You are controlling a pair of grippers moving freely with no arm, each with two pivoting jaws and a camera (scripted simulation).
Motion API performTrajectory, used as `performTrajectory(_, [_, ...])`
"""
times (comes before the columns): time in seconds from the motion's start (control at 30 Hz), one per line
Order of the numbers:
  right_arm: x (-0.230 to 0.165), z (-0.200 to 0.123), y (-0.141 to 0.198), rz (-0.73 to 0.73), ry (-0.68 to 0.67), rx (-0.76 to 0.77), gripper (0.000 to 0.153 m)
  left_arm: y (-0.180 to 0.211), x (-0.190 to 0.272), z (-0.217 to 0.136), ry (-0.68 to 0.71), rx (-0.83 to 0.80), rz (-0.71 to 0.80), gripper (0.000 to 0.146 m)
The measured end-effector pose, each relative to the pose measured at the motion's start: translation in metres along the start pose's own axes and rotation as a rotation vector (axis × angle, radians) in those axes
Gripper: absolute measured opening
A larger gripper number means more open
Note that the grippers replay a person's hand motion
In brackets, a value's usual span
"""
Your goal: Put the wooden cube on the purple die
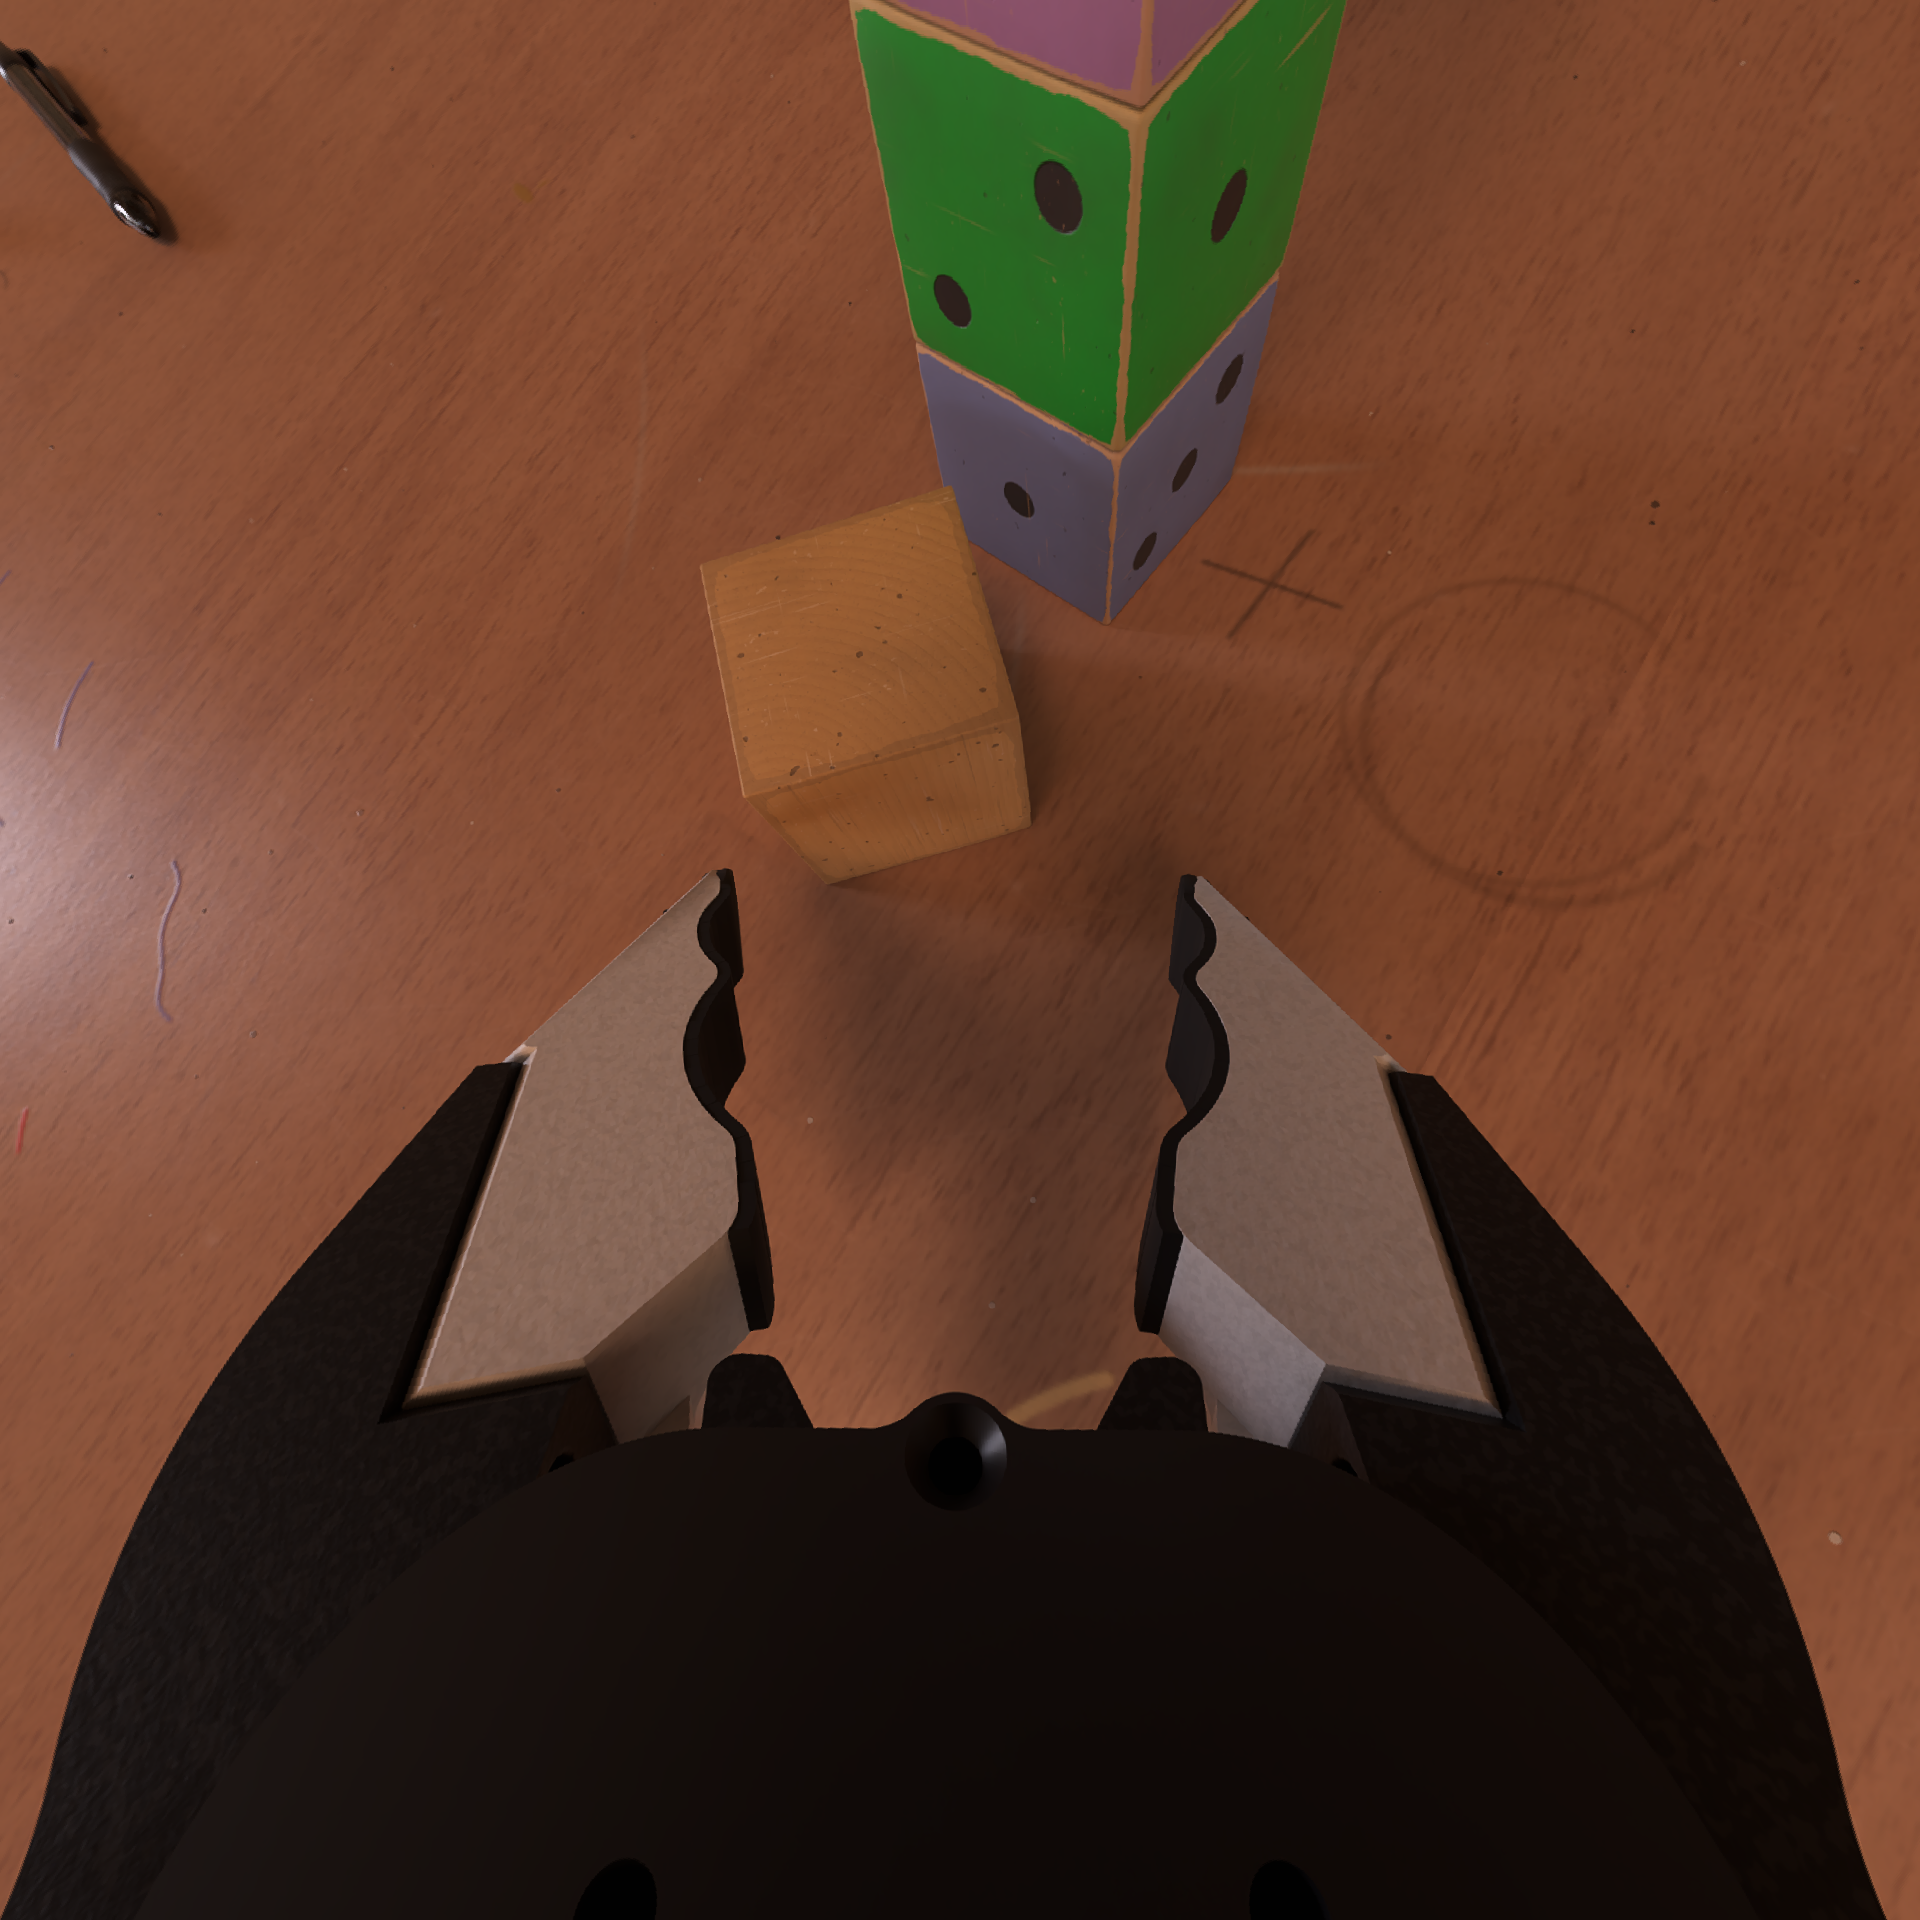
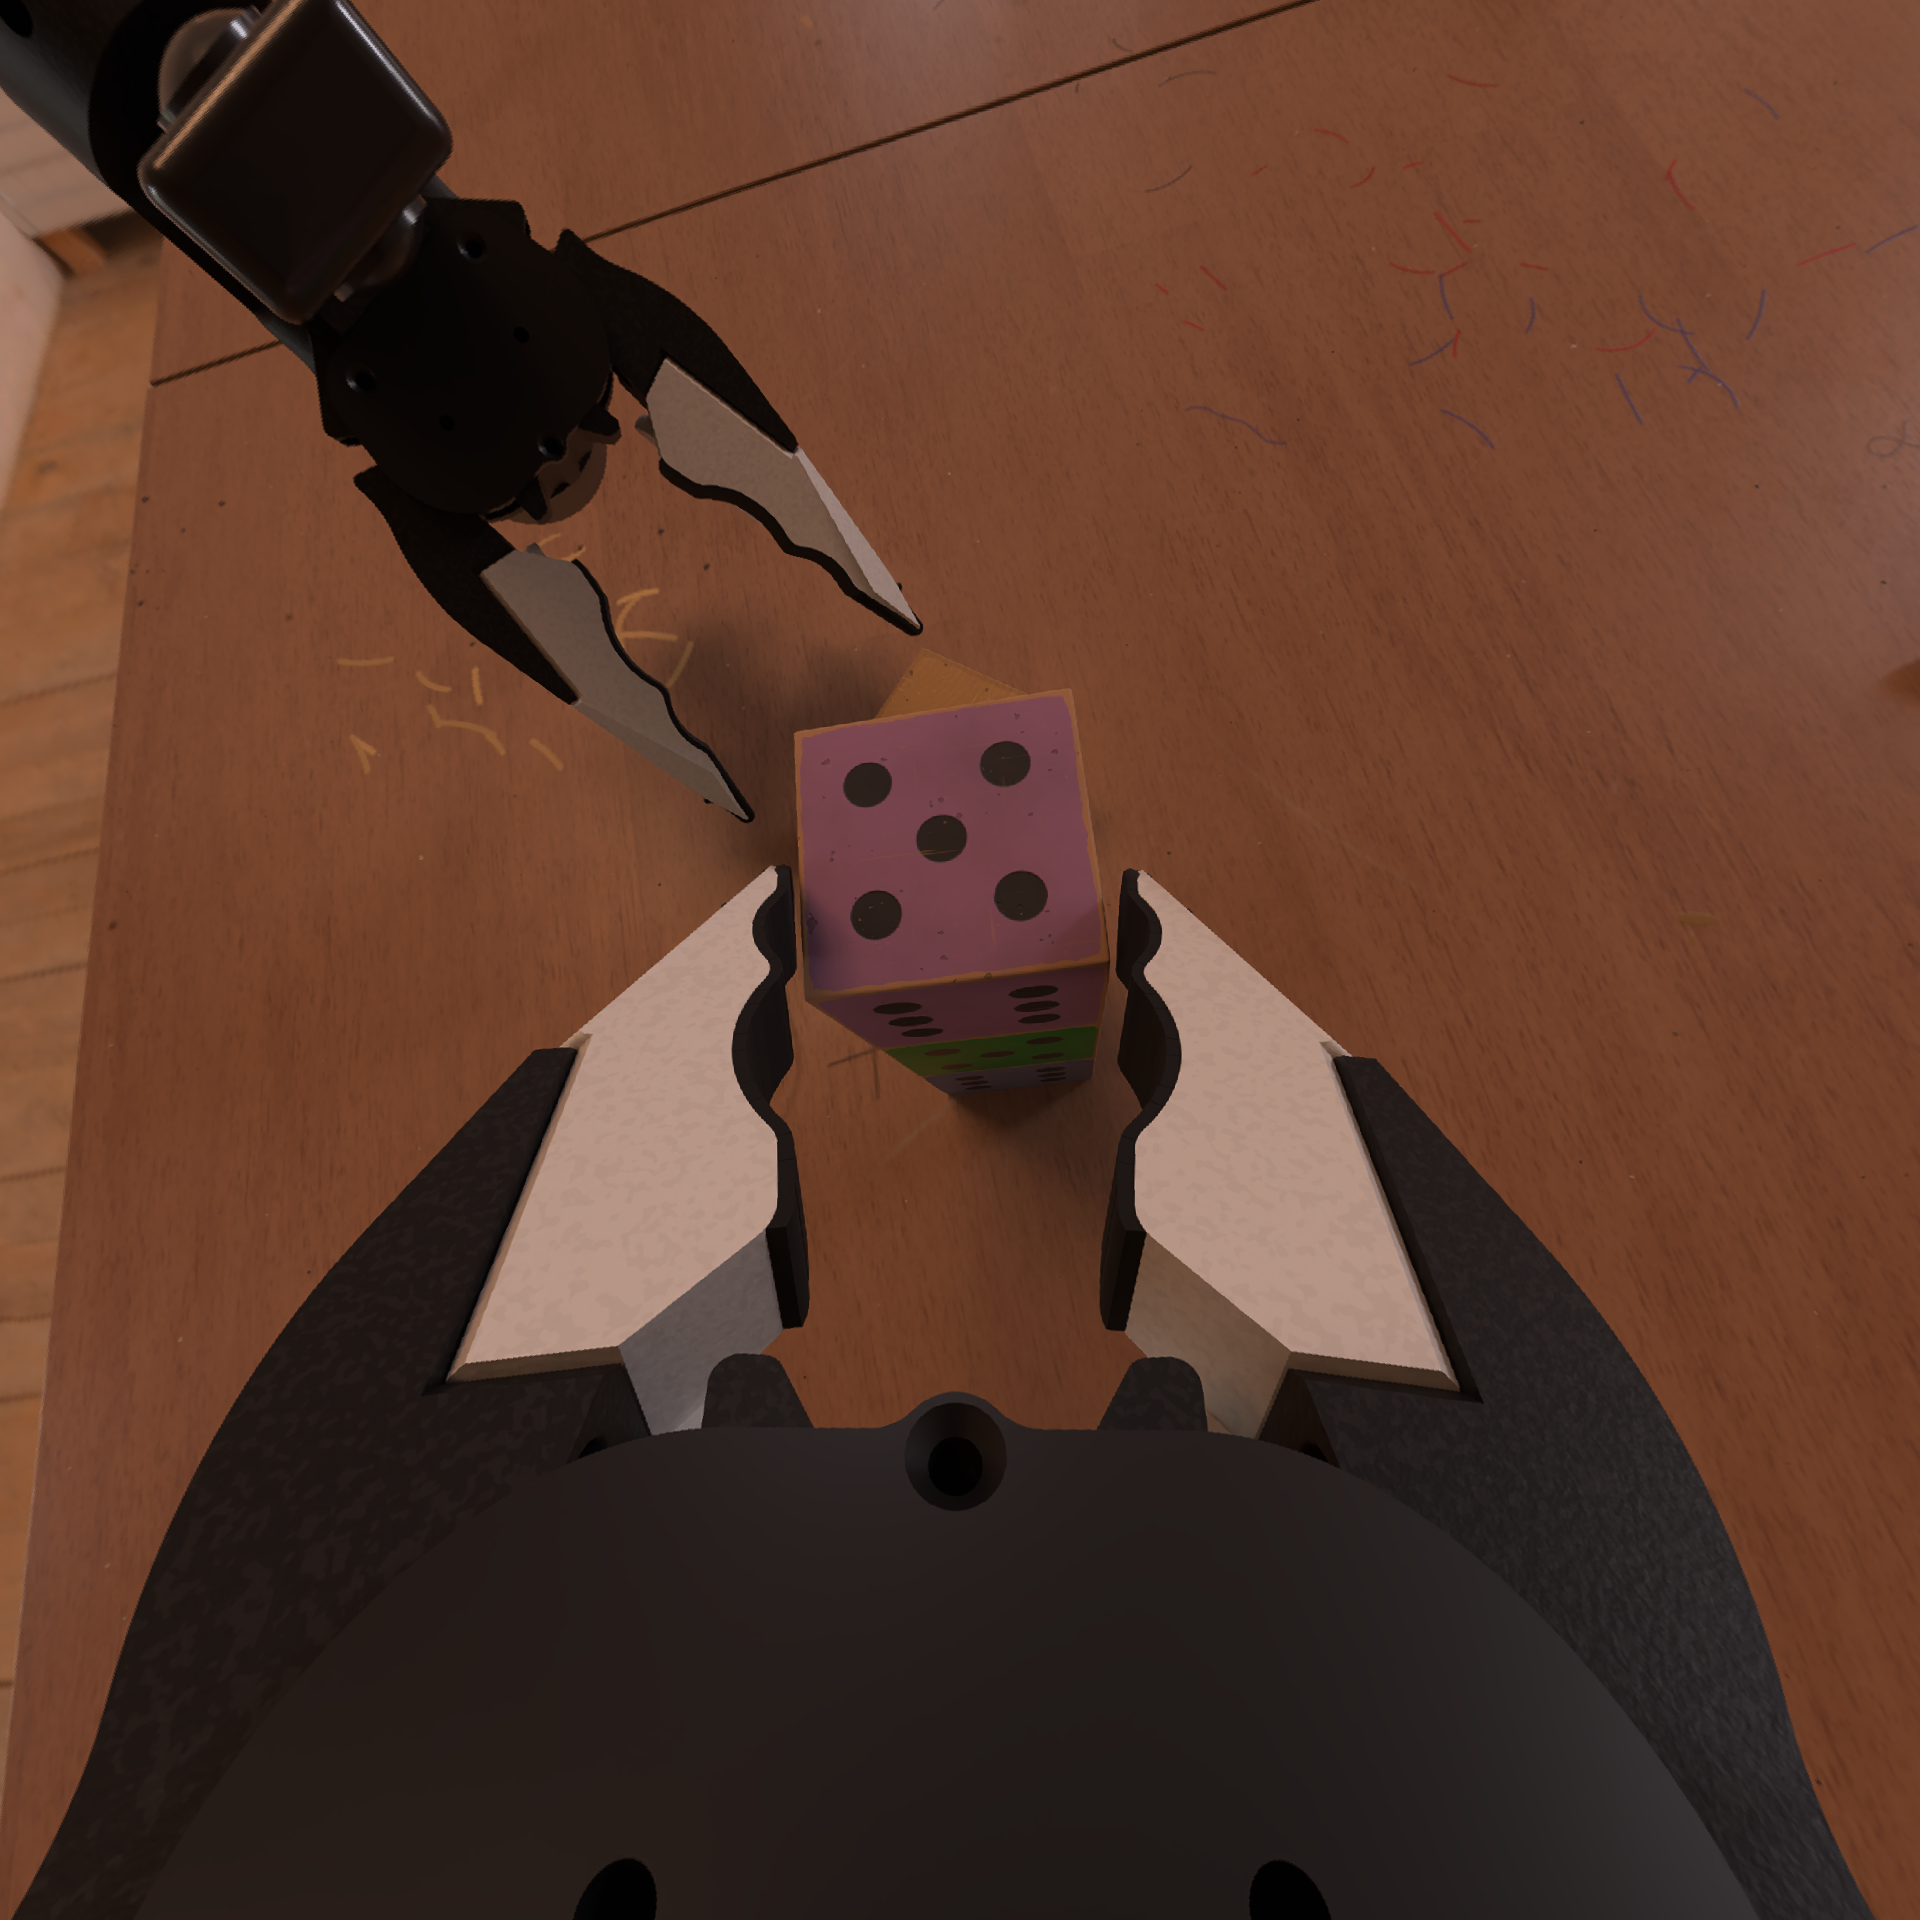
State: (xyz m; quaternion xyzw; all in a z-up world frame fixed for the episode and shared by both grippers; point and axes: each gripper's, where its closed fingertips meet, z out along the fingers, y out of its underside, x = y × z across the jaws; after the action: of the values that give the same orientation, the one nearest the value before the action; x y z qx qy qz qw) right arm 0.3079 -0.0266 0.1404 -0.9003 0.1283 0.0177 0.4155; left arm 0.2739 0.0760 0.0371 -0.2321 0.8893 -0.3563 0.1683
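The wooden cube (image 1: 868, 681) sits on the brown table just ahead of my left gripper (image 1: 956, 883), which is open and empty. Behind the cube stands a tower of three dice: a grey-blue die (image 1: 1091, 488) at the bottom, a green die (image 1: 1081, 239) in the middle, the purple die (image 1: 1091, 42) on top. In the right wrist view the purple die (image 2: 945, 842) shows its five-dot top. My right gripper (image 2: 956, 878) is open above the tower, a fingertip at each side of the purple die. The left gripper (image 2: 833, 722) and a corner of the cube (image 2: 940, 681) show beyond.
A dark metal tool (image 1: 88, 145) lies at the far left. A drawn cross (image 1: 1273, 587) and circle (image 1: 1517, 738) mark the table to the right of the tower. The table's left edge (image 2: 135, 623) drops to a wooden floor. A seam (image 2: 935, 125) crosses the far side.
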Motion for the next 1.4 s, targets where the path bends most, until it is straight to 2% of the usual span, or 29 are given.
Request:
performTrajectory(0.3, [0.001,0.014,0.010,-0.028,0.012,-0.081,0.064,-0.002,0.004,-0.003,0.023,0.022,-0.009,0.083])
performTrajectory(0.6, [0.001,0.017,0.012,0.003,0.000,-0.084,0.065,0.001,0.003,-0.002,0.014,0.008,-0.019,0.084])
performTrajectory(0.73, [-0.001,0.017,0.013,-0.015,-0.009,-0.077,0.068,-0.004,-0.001,0.000,-0.015,0.043,-0.065,0.089])
performTrajectory(0.8, [0.000,0.012,0.013,-0.042,0.006,-0.068,0.073,-0.009,-0.001,0.005,-0.028,0.074,-0.109,0.089])
performTrajectory(0.97, [0.006,-0.016,0.017,-0.077,0.041,-0.035,0.074,-0.013,-0.002,0.027,-0.102,0.049,-0.150,0.090])
performTrajectory(1.03, [0.009,-0.028,0.022,-0.075,0.045,-0.020,0.073,-0.014,-0.006,0.035,-0.143,0.028,-0.155,0.084])
performTrajectory(1.1, [0.013,-0.042,0.027,-0.079,0.053,0.000,0.072,-0.015,-0.016,0.037,-0.194,0.043,-0.146,0.064])
performTrajectory(1.13, [0.015,-0.049,0.031,-0.081,0.052,0.012,0.072,-0.014,-0.023,0.037,-0.221,0.049,-0.150,0.063])
performTrajectory(1.27, [0.030,-0.079,0.047,-0.038,0.058,0.100,0.067,-0.028,-0.044,0.006,-0.225,0.164,-0.216,0.063])
performTrajectory(1.4, [0.052,-0.101,0.066,0.087,-0.003,0.260,0.066,-0.080,-0.050,-0.055,-0.162,0.374,-0.163,0.063])
